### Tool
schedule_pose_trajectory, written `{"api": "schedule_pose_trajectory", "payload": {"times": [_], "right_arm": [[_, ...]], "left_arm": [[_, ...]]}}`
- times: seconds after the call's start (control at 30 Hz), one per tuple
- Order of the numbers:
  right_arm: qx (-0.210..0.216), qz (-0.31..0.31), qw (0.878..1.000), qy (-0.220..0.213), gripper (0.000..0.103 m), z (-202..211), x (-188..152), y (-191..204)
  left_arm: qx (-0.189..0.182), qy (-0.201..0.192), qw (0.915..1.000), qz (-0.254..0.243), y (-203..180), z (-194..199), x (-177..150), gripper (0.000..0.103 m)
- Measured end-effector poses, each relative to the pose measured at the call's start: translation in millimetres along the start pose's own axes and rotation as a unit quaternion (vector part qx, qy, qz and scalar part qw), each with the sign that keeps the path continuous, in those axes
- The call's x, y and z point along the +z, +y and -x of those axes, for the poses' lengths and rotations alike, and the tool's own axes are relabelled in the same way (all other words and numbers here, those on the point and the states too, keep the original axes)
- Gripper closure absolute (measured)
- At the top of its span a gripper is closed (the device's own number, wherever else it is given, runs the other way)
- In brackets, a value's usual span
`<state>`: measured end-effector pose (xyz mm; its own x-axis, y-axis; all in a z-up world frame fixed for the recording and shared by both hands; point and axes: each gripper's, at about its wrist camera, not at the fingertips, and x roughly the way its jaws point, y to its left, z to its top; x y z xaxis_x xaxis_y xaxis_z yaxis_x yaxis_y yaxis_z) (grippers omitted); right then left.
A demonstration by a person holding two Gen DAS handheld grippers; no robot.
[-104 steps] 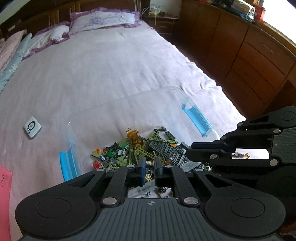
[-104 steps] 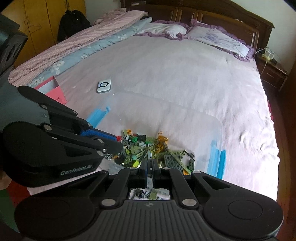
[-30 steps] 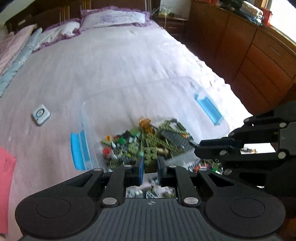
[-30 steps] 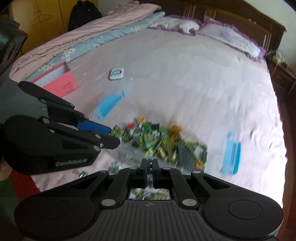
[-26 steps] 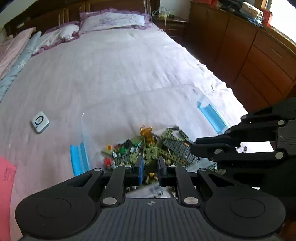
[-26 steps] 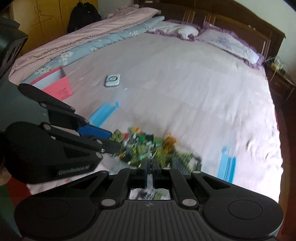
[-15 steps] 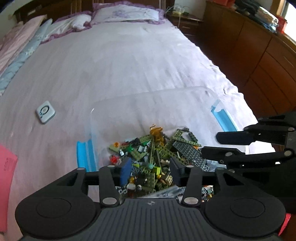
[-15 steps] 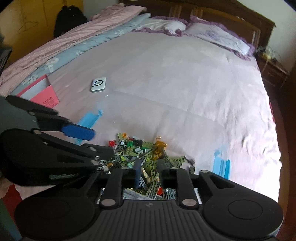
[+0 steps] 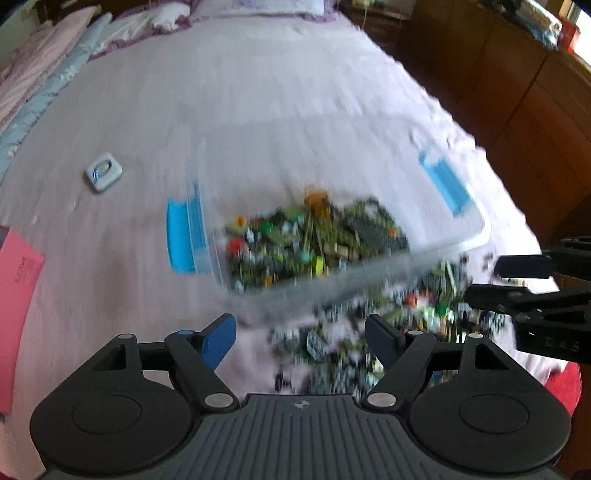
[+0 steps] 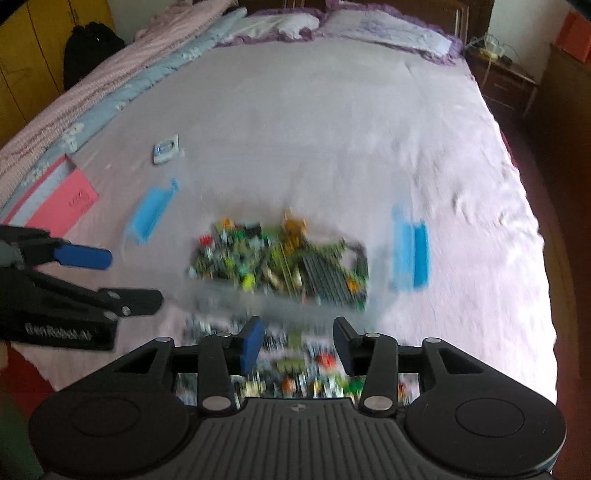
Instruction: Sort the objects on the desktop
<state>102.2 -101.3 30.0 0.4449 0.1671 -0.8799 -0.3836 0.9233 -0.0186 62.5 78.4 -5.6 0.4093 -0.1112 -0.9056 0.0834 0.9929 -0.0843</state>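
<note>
A clear plastic bin (image 9: 476, 229) with blue handles (image 9: 181, 236) lies on the bed and holds a heap of small green, grey and orange bricks (image 9: 314, 240). More loose bricks (image 9: 369, 332) lie on the sheet in front of the bin. My left gripper (image 9: 301, 336) is open and empty above these loose bricks. My right gripper (image 10: 297, 343) is open and empty over the loose bricks (image 10: 295, 369), near the bin's front wall (image 10: 258, 299). Each gripper shows at the edge of the other view. Both views are blurred.
A pink box (image 10: 62, 199) sits at the bed's left edge. A small white device (image 9: 104, 172) lies on the sheet left of the bin. Pillows (image 10: 384, 27) lie at the far end. Wooden cabinets (image 9: 535, 96) stand right of the bed.
The left gripper released a green brick into the bin and both grippers opened wide. Both have pulled back toward the near edge, over the loose bricks.
</note>
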Motion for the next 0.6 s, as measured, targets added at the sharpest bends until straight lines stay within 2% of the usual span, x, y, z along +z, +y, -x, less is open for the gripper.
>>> {"api": "schedule_pose_trajectory", "payload": {"times": [0.13,0.37,0.6], "right_arm": [[-0.011,-0.001,0.999,0.052,0.055,-4,-38,1],[-0.06,0.027,0.993,0.103,0.052,1,-103,8],[-0.08,-0.01,0.993,0.084,0.053,26,-135,-11]], "left_arm": [[-0.007,0.03,0.9993,-0.019,-10,-7,-20,0.025],[-0.028,0.067,0.9946,-0.074,-40,-22,-44,0.024],[-0.038,0.064,0.9904,-0.116,-79,-29,-48,0.023]]}}
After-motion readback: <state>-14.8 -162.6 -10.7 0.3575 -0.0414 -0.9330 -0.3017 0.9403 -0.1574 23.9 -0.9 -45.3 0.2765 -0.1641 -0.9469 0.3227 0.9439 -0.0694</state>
